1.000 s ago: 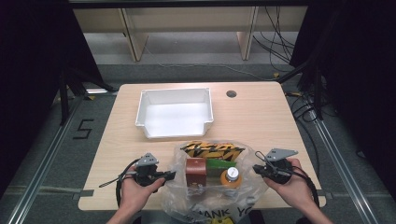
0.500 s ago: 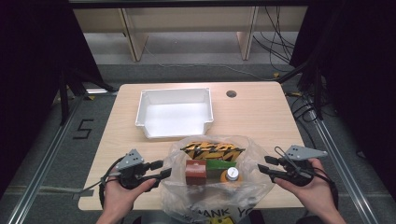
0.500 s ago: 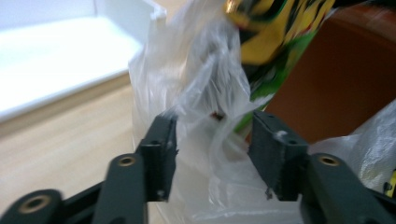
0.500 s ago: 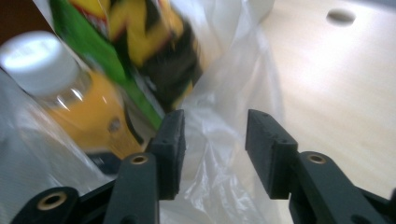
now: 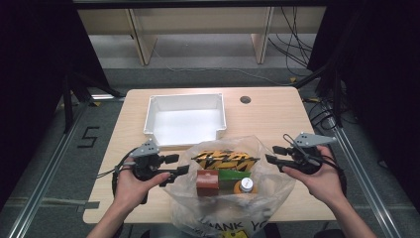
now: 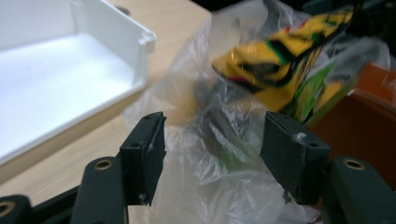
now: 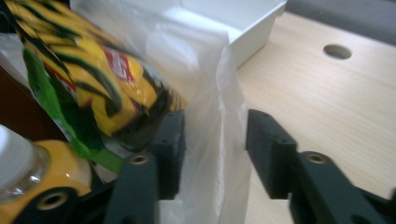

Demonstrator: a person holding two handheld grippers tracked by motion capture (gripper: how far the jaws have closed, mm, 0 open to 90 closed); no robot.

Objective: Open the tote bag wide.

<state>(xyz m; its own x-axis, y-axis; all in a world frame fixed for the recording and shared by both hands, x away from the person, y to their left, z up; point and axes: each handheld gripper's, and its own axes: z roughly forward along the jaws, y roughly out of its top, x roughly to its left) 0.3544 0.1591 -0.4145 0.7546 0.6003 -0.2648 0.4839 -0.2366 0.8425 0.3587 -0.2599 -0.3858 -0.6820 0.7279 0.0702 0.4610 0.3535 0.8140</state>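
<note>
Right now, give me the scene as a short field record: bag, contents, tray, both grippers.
bag: clear plastic bag at the table's near edge, mouth open
contents: yellow-black snack bag, red-brown box, green pack, small bottle with white cap
tray: white tray behind the bag, nothing inside
left gripper: jaws have just been opening; bag film between them, pads not pressing it
right gripper: jaws have just been closing; bag's edge between them, gaps at both pads
table: light wood table

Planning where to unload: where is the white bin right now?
In the high view the white bin sits mid-table, just behind the plastic bag, with the table's round hole to its right.
</note>
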